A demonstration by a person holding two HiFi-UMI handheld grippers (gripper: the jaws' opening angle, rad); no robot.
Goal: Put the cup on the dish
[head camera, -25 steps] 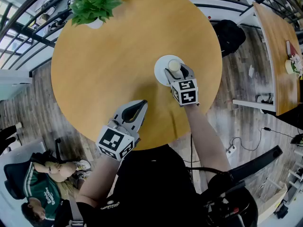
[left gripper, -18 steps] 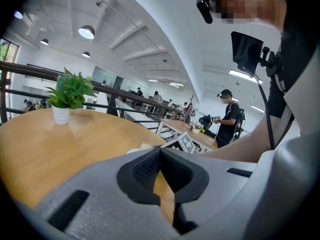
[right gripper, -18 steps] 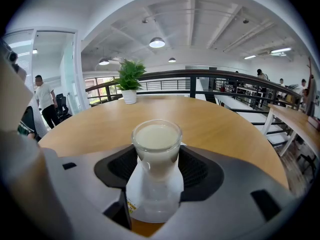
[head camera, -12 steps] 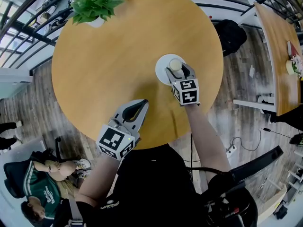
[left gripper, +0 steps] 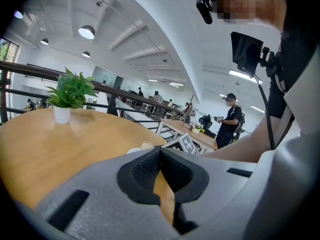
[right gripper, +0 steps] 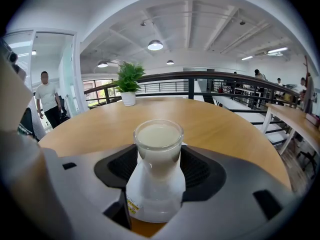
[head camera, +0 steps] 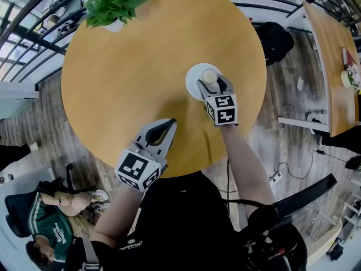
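The cup (right gripper: 157,151) of milk is clasped between the wide-set jaws of the right gripper (head camera: 211,82), over the near edge of the white dish (head camera: 193,81). The left gripper (head camera: 167,124) is held closed and empty above the table (head camera: 124,78), well short of the dish.

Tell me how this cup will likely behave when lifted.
The cup looks like clear glass, so probably fragile and slippery. Filled nearly to the rim with milky liquid, it is likely heavy and may spill if tilted. Its wide base should resist tipping.
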